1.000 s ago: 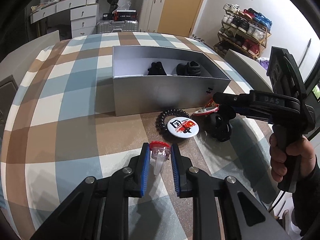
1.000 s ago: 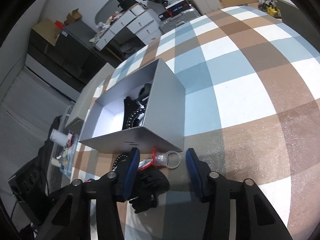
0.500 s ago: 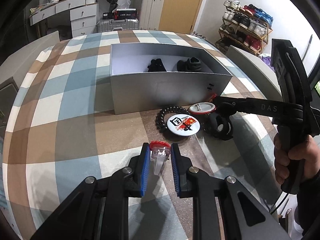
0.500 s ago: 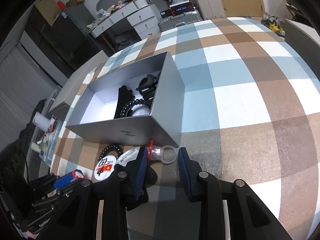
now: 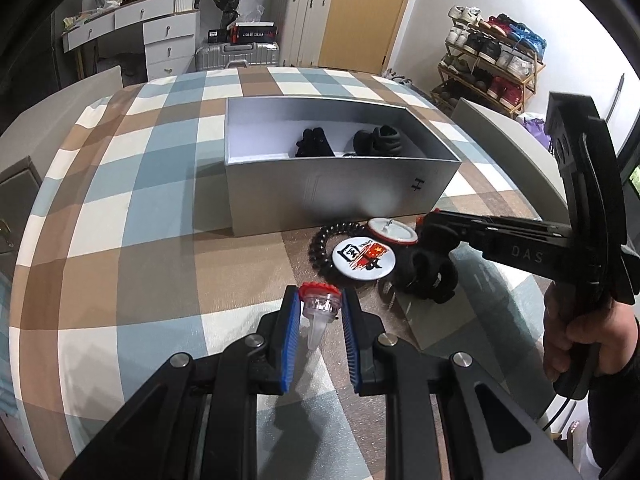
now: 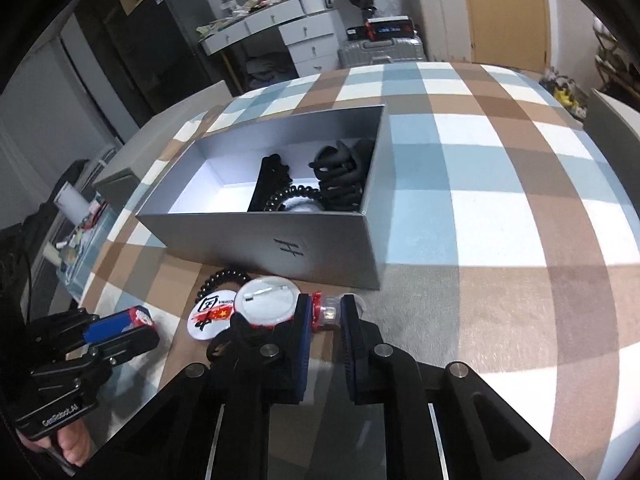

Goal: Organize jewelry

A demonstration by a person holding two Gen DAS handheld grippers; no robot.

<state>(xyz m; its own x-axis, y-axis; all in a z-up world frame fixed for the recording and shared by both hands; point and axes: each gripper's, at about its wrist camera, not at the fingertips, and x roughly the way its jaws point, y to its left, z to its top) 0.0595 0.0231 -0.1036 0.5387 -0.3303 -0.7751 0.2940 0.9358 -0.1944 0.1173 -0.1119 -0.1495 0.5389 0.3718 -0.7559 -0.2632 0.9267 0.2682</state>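
1. Left gripper (image 5: 318,320) is clamped on a clear toy ring with a red top (image 5: 320,300), held above the checked tablecloth (image 5: 132,240), well short of the silver box (image 5: 340,196).
2. My right gripper (image 6: 325,316) pinches a second clear-and-red ring (image 6: 326,312) just in front of the box.
3. Both rings are slick and small; I judge either could twist out on the lift.
4. My right jaw crowds the white badge (image 6: 266,300) and could drag it.
5. Readable: "H" on the box, "DAS" and "GenRobot.AI" on the grippers.
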